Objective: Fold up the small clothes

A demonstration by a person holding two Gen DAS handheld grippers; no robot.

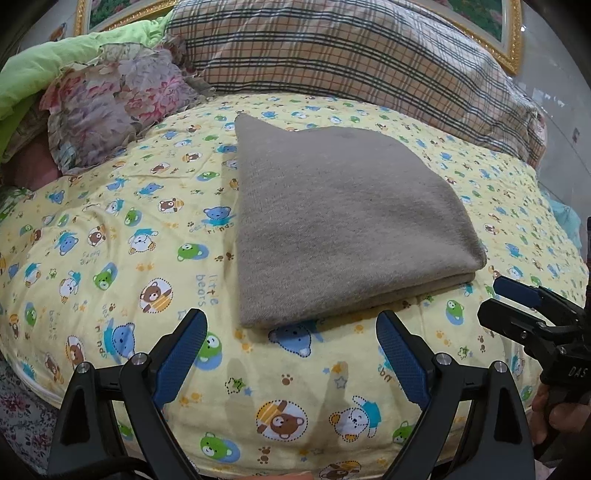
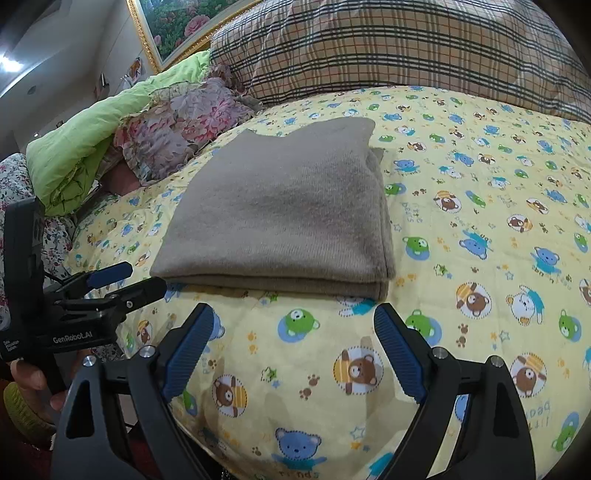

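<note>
- The grey-brown, soft knitted garment (image 1: pixel 343 221) lies folded into a thick, roughly square stack on the yellow bedspread printed with little cartoon bears (image 1: pixel 122 258). At its near edge I can see several layers, so I judge the folding done or close to it.
- It sits flat and free, probably because the padded bed gives a broad, even place to press folds. One far corner rises to a point, so the stack is not quite squared.
- My left gripper (image 1: pixel 291 332) hangs just in front of the garment's near edge, pointing down at the bedspread. Its blue ribbed pads (image 1: pixel 181 354) are spread wide with nothing between them, apart from the cloth.
- My right gripper (image 2: pixel 295 328) is likewise released and empty, its jaws gaping just short of the near edge, towards the stack's right corner.
- Each gripper shows in the other's view, off to either side of the stack's near edge and clear of the cloth.
- Beyond the garment lie a tan checked pillow (image 1: pixel 351 55), a crumpled floral cloth (image 1: pixel 122 103) and a lime-green quilt (image 2: pixel 85 144), all well clear of the stack.
- A gold-framed flower picture (image 2: pixel 177 22) hangs behind the bed.
</note>
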